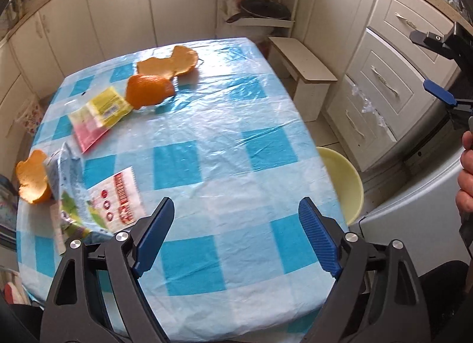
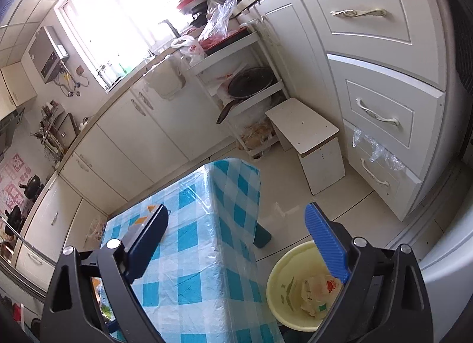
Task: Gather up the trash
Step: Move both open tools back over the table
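**Trash collection: part done, table litter remaining**

Setting: small kitchen, cream cabinets and drawers around a table (image 1: 224,142) covered in a blue-and-white checked plastic cloth. A pale yellow round plastic basin (image 2: 283,292) sits on the floor just beside the table's edge and appears to serve as the bin.

Done so far: the basin already holds crumpled wrappers (image 2: 317,289), white with red and green print. Exact count cannot be told.

Left on the table, all toward its left side:
- 1 flat, wide orange peel (image 1: 171,62) at the far edge
- 1 domed orange peel (image 1: 147,89) just in front of it, touching a yellow-and-pink plastic packet (image 1: 99,115)
- 1 curled orange peel (image 1: 32,177) at the near left edge, beside a crumpled clear printed bag (image 1: 69,189) and a white wrapper with red print (image 1: 121,195)

That makes at least 6 pieces. Judgement: under half finished.

Grippers: the left gripper (image 1: 236,236) is over bare cloth, blue pads spread wide, nothing between them. The right gripper (image 2: 236,245) hangs over the table corner and basin, pads also wide apart and empty.

Next move, as a guess: the left gripper reaches for the near wrappers, the closest items.
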Available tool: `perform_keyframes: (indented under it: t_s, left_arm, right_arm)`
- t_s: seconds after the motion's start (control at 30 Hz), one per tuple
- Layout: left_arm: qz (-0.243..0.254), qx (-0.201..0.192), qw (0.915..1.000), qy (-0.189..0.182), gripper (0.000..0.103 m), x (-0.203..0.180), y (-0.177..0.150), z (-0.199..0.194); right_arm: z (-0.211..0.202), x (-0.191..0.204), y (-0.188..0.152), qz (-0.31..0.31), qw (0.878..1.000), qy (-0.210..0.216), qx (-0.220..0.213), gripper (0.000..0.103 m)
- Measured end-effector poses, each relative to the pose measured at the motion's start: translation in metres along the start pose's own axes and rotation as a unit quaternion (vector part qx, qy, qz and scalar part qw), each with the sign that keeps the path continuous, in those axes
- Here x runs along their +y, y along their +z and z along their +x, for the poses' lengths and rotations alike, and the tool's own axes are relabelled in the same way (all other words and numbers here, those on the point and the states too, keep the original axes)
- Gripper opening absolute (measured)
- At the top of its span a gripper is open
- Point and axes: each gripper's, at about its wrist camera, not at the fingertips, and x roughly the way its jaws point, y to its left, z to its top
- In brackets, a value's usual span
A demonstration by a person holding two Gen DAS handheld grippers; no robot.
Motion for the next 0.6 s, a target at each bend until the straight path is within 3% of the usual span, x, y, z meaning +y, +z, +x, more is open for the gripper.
perform_keyframes:
  t_s: [0.3, 0.47, 0.6]
  left_arm:
    - [-0.069, -0.045, 0.9961, 0.031, 0.085, 0.095, 0.001, -0.047]
    - [-0.146, -0.065, 0.9857, 0.053, 0.085, 0.170, 0.021, -0.053]
    - [-0.207, -0.052, 0.9754, 0.056, 0.085, 0.221, 0.038, -0.030]
  right_arm:
    - [0.039, 0.057, -0.030, -0.088, 0.992, 0.015, 0.085, 0.090]
    - [0.059, 0.102, -0.050, -0.140, 0.983, 0.032, 0.112, 0.090]
    - [0.080, 0.144, -0.066, -0.194, 0.973, 0.038, 0.118, 0.090]
